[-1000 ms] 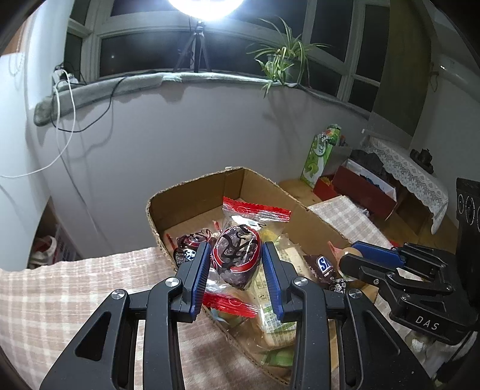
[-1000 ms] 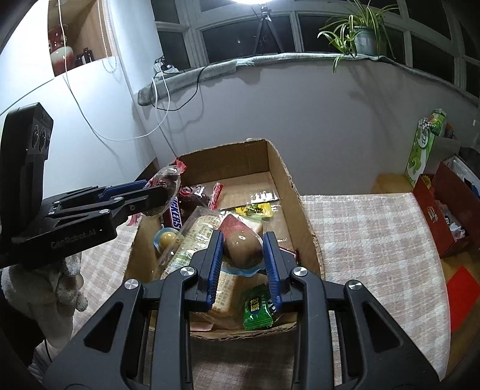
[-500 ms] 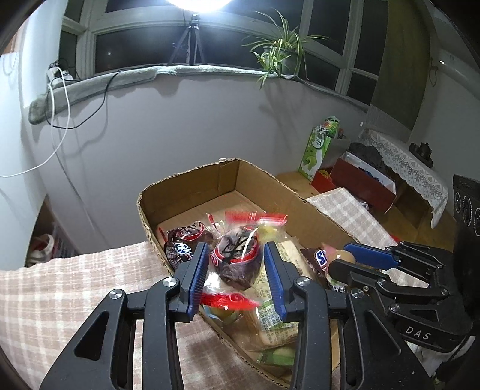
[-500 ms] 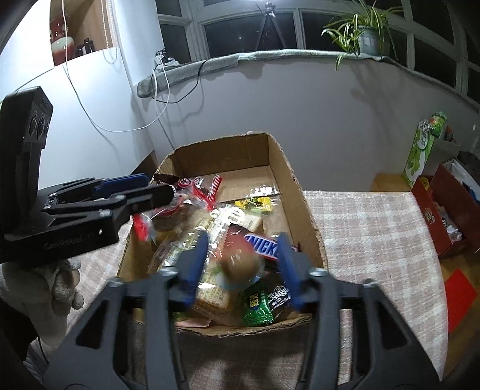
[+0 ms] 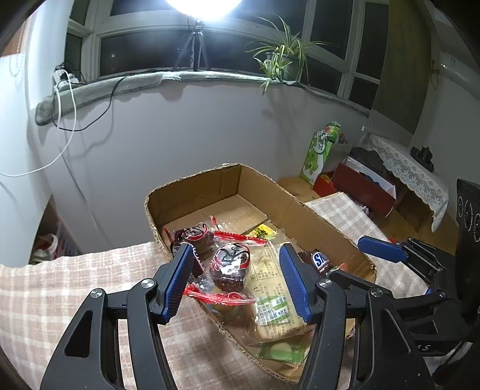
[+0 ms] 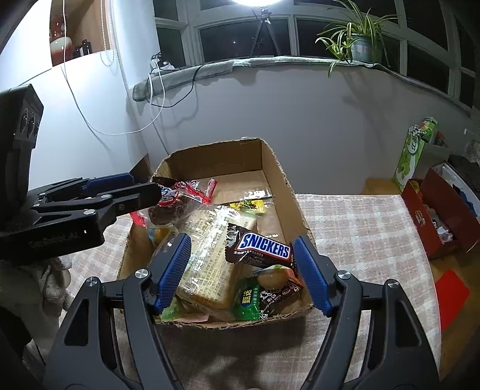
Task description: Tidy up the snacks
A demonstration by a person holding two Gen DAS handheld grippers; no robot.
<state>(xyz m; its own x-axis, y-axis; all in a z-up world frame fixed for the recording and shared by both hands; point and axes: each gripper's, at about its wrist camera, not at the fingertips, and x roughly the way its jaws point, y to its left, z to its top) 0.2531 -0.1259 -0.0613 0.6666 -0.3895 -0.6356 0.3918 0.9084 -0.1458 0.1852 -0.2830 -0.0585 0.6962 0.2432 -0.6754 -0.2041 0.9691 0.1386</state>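
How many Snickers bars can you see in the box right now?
1 for certain: a brown Snickers bar lying on top of the pile near the front right of the cardboard box. More may be buried under the other wrappers.

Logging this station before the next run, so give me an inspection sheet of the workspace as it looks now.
Surface: checked tablecloth, box on it.
Job's things: cardboard box holds Snickers bar, long cracker pack, green candy packet, dark red-trimmed sweet and other wrapped snacks.
Clutter: red box and green carton beyond the table.
Grippers: left hand-held gripper open over the dark sweet; right hand-held gripper open above the near end of the box.
Cables: white cable and black cable hang from the sill.
Surroundings: spider plant, tripod lamp, dark windows.
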